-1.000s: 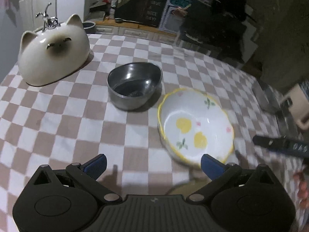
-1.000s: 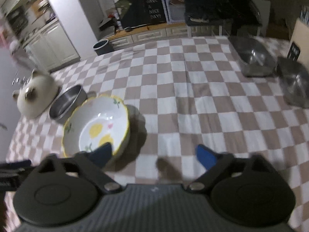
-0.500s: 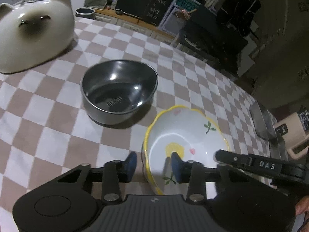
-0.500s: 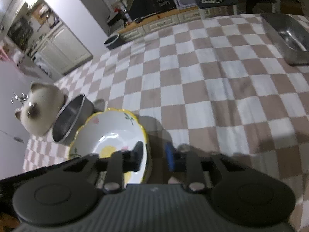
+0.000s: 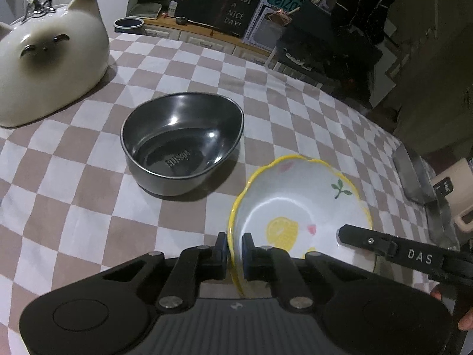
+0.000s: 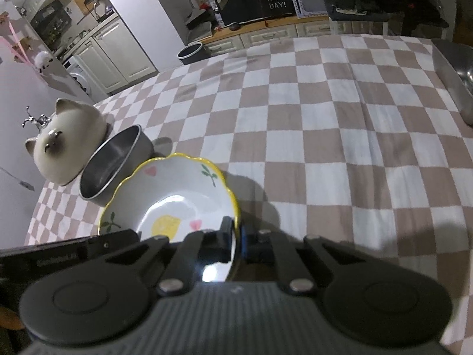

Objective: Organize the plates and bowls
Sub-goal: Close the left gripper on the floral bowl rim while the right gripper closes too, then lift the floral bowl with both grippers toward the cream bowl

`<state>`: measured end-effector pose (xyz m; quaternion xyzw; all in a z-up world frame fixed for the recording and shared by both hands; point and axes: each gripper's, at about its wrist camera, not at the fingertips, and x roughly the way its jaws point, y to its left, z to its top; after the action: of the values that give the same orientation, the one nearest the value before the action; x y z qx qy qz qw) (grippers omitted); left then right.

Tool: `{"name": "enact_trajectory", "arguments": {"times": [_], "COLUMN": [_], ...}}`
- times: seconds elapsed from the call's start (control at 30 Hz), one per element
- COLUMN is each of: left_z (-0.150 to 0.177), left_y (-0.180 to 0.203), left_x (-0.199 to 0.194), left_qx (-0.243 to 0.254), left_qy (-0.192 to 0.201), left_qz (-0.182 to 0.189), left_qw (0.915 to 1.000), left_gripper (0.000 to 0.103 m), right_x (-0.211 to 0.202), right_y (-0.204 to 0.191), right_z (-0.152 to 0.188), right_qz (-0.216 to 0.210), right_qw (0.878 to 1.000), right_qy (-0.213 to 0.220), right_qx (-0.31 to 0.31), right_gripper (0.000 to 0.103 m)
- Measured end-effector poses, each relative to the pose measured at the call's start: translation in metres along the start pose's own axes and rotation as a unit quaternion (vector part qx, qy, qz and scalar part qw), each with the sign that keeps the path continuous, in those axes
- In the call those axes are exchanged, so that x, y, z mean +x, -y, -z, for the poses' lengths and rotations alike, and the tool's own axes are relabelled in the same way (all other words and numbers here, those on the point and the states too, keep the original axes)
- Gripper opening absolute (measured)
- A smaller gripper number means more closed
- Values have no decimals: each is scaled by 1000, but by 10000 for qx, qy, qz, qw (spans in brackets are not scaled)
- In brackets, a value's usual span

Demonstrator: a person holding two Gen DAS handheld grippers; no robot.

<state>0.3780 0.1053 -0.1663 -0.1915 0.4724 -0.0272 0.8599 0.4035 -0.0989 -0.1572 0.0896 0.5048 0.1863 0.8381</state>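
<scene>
A white scalloped bowl with a yellow rim and lemon print (image 5: 298, 207) (image 6: 174, 201) rests on the checked tablecloth. My left gripper (image 5: 235, 244) is shut on its left rim, one pad outside and one inside. The right gripper (image 6: 235, 233) is shut on the opposite rim, and it also shows as a black finger (image 5: 384, 244) at the right of the left wrist view. Just beyond the bowl stands a dark metal bowl (image 5: 181, 143) (image 6: 113, 165), upright and empty. A cream cat-shaped ceramic piece (image 5: 47, 59) (image 6: 66, 142) lies rim-down further left.
Metal trays (image 5: 414, 174) (image 6: 455, 80) lie at the table's right edge. A beige mug-like object (image 5: 456, 195) stands near them. Open checked tablecloth (image 6: 325, 136) stretches to the right of the bowls. Cabinets and a chalkboard sign stand beyond the table.
Both grippers came down toward the lemon bowl from opposite sides, and their wide-open jaws shut onto its rim. The bowl stays on the cloth.
</scene>
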Motion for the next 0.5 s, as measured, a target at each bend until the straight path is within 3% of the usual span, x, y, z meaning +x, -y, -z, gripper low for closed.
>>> {"name": "enact_trajectory", "arguments": {"times": [0.5], "left_z": [12], "left_y": [21], "left_x": [-99], "left_qx": [47], "left_qy": [834], "left_qz": [325], "left_qw": [9960], "left_gripper": [10], "right_x": [-94], "right_y": [-24], "right_z": [12], "right_qz": [-316], "right_qw": [9972], "right_qy": [674], "right_qx": [52], "right_gripper": [9]}}
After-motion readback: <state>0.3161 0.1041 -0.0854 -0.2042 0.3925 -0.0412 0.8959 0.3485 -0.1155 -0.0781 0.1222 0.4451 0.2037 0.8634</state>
